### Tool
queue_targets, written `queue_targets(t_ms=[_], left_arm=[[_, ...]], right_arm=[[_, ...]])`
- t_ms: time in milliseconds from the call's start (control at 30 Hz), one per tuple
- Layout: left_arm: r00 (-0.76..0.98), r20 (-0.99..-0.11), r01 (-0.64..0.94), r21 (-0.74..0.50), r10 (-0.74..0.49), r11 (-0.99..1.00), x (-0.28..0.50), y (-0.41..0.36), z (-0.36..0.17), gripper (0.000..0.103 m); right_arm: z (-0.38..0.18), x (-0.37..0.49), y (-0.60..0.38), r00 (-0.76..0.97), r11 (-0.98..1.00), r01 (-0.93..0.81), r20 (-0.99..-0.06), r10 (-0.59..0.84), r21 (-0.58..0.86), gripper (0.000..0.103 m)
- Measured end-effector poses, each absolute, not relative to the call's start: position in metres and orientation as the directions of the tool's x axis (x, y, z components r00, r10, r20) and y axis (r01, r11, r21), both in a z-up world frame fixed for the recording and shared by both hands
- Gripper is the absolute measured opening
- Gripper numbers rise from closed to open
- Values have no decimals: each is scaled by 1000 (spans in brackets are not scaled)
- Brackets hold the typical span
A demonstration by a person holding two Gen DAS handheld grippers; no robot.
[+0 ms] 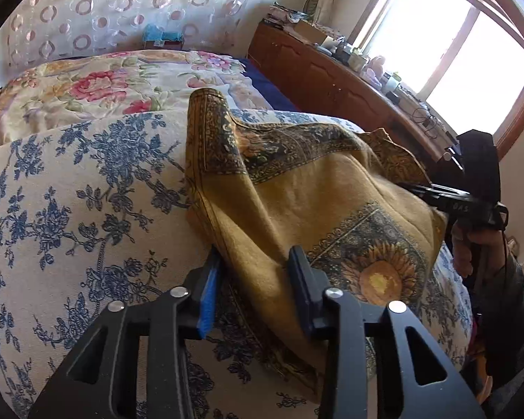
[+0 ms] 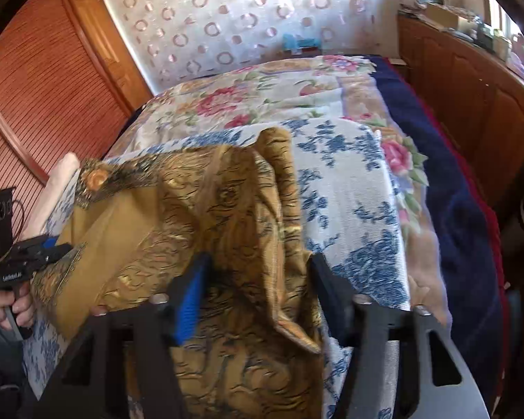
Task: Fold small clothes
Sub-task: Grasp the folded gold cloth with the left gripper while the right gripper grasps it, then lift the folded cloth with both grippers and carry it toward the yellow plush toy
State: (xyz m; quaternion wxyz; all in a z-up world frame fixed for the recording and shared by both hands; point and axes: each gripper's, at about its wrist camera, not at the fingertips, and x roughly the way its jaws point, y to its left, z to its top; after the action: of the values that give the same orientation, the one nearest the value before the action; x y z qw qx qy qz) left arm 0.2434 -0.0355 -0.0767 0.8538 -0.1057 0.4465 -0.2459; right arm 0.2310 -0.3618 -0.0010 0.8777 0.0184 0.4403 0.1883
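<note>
Nearest to me, my left fingers [image 1: 253,288] straddle the near edge of the mustard-yellow woven cloth with dark patterned borders and a sunflower motif [image 1: 297,188]; they stand partly apart with a fold of that cloth between them, the blue pad close against one side, though I cannot tell whether they press it yet. From the right wrist view, my right fingers [image 2: 258,293] are likewise partly spread around a bunched ridge of the same cloth, with a gap at the far finger, so I judge nothing is gripped there. This cloth lies rumpled on the white bedspread printed with blue flowers [image 1: 70,192], on the bed. I judge that I am at the start of a fold, taking hold of two points along one edge. Next I need both pairs of fingers closed firmly on single layers, then a lift and carry across to the opposite edge.
</note>
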Motion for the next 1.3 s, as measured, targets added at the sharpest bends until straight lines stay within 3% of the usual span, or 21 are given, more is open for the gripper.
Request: queue_targets(t_ms=[67,167,367,600,867,1300], left_arm=[[457,-699,334,-438,-550,834,245,-35,-76,13],[483,-673,357,-433,-561,827,238,-37,-66,9],[533,-602,400,-440,-595,804,220,-32,-37,8],[660,-508,400,-386,-554,831,190,0,10,8],[795,-441,275,-350,-416,896,151,79,32,8],[885,-446,-28,-337,-134,941,105,189,1,8]], right_arm=[[-2,231,-355,515,917,-353,-779,358,187,26],[4,228,-347,544,913,-392,-772,329,113,14],[31,221,-346,643,915,-398,-694,325,61,11],[67,216,-313,699,884,-466,-626,345,-33,11],[99,226,-233,695,794,-597,-567,441,-115,11],[85,314,-49,587,560,-791,-567,578,-248,11]])
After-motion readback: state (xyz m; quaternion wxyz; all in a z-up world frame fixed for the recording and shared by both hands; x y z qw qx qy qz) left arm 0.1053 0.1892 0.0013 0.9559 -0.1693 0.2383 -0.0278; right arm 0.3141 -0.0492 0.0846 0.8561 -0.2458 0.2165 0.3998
